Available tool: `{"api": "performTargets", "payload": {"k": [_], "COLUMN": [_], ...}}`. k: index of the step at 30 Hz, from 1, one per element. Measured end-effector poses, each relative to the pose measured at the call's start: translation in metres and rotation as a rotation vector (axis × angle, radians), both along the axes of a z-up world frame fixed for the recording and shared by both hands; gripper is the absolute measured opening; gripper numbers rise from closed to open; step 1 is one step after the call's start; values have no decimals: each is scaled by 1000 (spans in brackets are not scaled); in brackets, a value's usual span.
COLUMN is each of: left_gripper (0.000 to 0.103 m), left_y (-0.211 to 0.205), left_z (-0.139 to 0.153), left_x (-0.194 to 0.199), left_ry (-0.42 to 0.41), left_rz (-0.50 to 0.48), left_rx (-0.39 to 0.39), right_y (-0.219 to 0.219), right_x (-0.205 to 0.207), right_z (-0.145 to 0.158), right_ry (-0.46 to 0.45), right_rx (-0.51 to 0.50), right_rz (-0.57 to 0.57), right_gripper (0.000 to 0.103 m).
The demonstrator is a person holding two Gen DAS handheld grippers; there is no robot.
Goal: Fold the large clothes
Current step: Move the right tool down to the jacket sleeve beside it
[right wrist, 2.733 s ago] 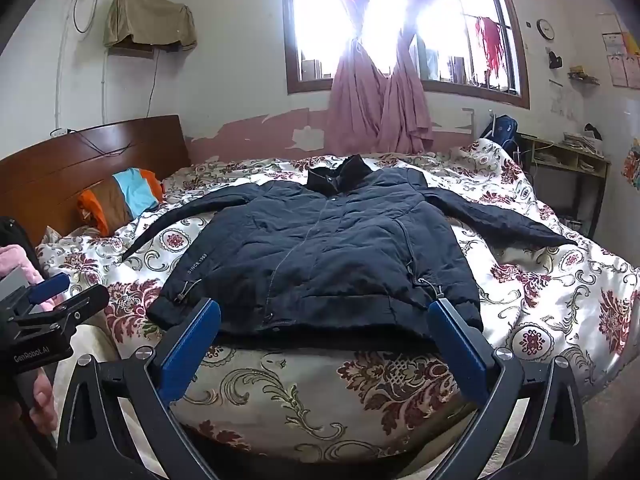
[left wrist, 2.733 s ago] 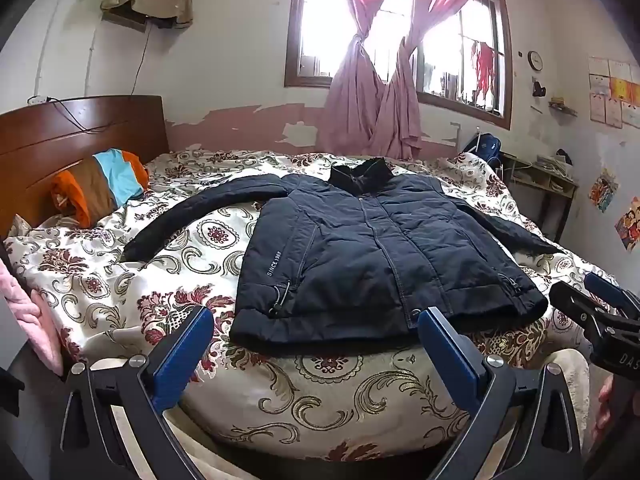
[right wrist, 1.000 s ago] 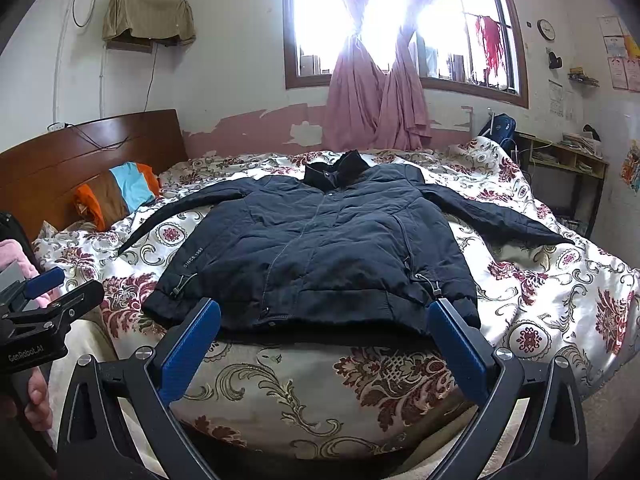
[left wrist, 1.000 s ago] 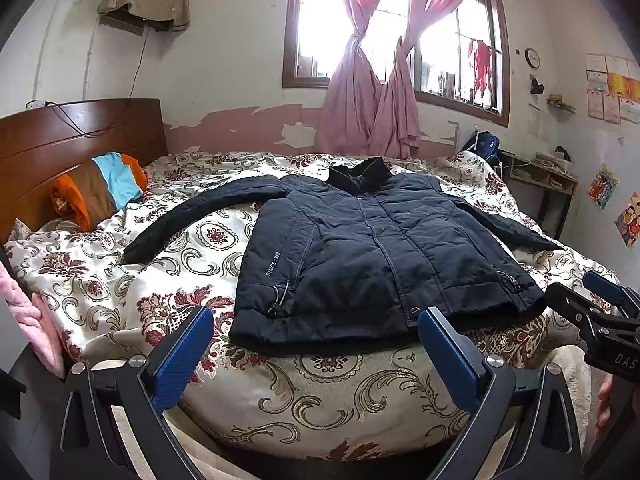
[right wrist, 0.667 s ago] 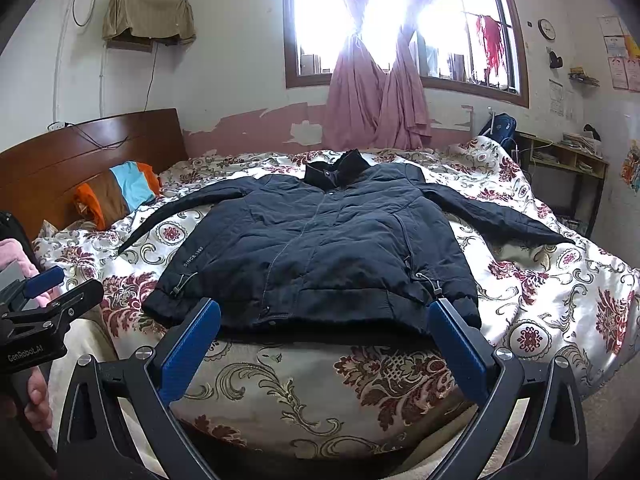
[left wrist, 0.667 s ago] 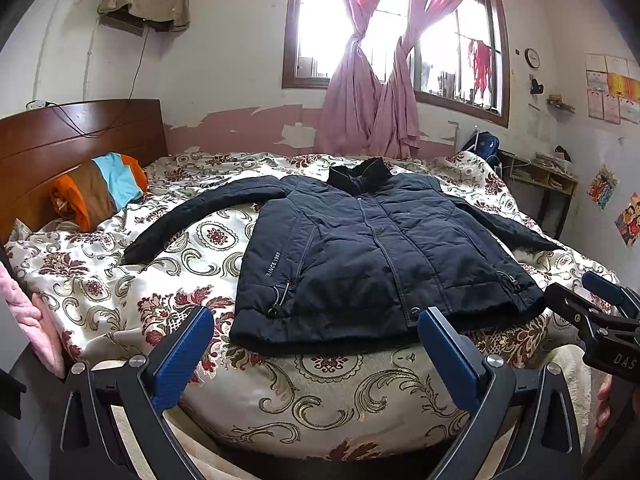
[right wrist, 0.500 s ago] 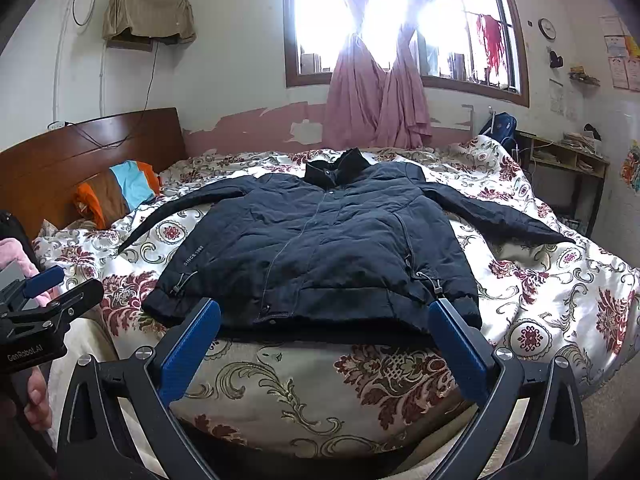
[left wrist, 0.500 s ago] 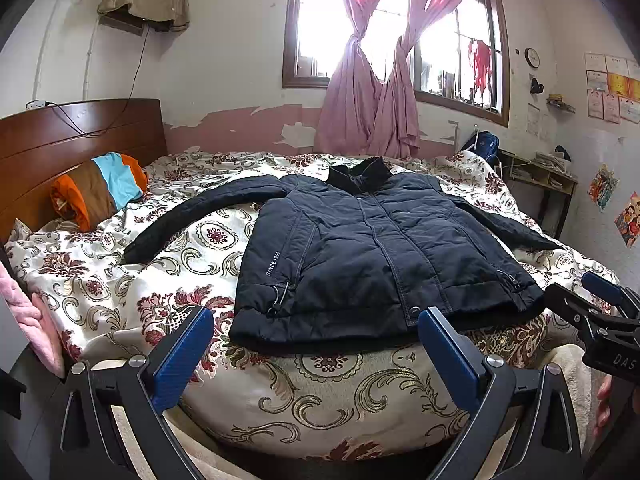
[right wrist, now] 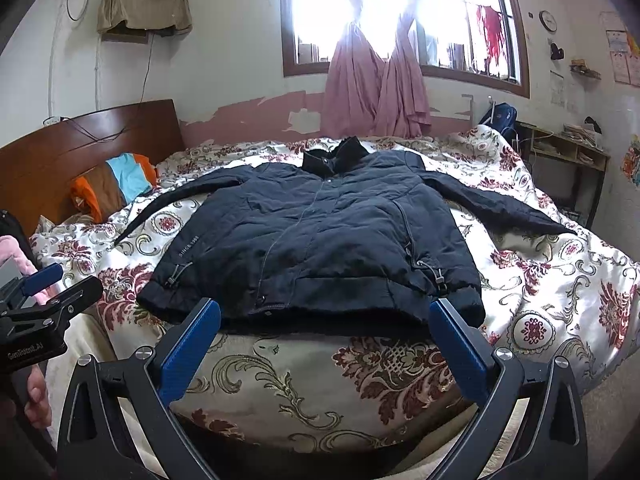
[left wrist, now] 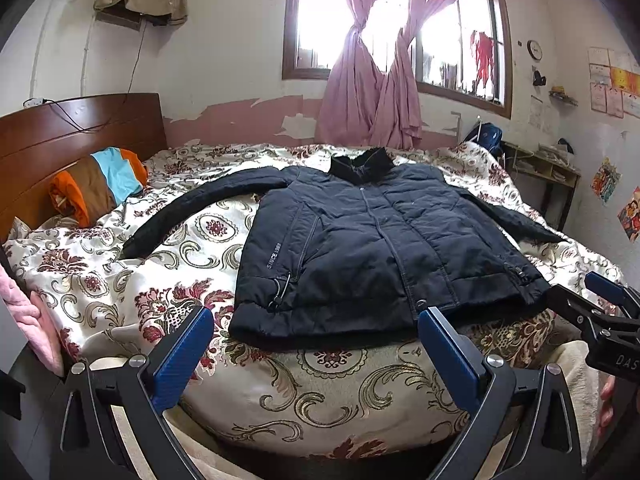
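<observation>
A bedroom with peeling pink-and-white walls and a bright window (left wrist: 384, 28) hung with tied pink curtains was shown, and most of it was taken up by a bed (left wrist: 328, 384) covered with a cream floral quilt and backed by a dark wooden headboard (left wrist: 80, 132). On that quilt the dark jacket (left wrist: 372, 248) was laid flat, front up and zipped, collar toward the window, hem toward the near edge of the bed, both sleeves spread out to the sides. A striped orange, brown and blue pillow (left wrist: 96, 184) was seen by the headboard, well apart from the jacket.

Against the views of the seconds before, almost nothing had been altered: the jacket was found in the same spread pose, and only a slight drift of both cameras could be detected. From this it was judged that no fold had yet been started and that the whole task remained ahead.

The left gripper (left wrist: 316, 344) was held short of the hem, its jaws spread wide with nothing between them. The right gripper (right wrist: 324, 336) was held likewise, jaws wide apart and empty, just before the hem's near edge. A first grasp at a sleeve or a hem corner was judged the likely opening move.
</observation>
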State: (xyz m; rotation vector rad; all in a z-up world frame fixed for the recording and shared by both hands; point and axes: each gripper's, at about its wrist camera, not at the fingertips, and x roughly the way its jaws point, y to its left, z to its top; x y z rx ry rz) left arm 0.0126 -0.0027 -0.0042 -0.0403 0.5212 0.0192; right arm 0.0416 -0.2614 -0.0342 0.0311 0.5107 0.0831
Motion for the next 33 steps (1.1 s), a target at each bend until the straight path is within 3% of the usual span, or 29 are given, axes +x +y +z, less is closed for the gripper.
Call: {"api": "performTargets", "payload": {"k": [9,22,26,33], "left_gripper": [103,103,103,103], "left_y": [-1,-49,-74,-104], "left_z": [-19,-11,-21,-28], "left_x": [52,145,177,217], "left_ry": [126,182,239,315], "left_rz": [-45,-89,-97,-131], "left_rx": [-22,68,126,121], "right_y": [-18,-77,-94,-144], "right_x": [45,122,144,171], "right_z": [-21,-22,-24,-23], "right_ry": [133,179,190,163], "right_rx": [-59,-85,-61,19], "right_rz": [-109,-238,-228,-236], "right_gripper": [102,102,102,102]}}
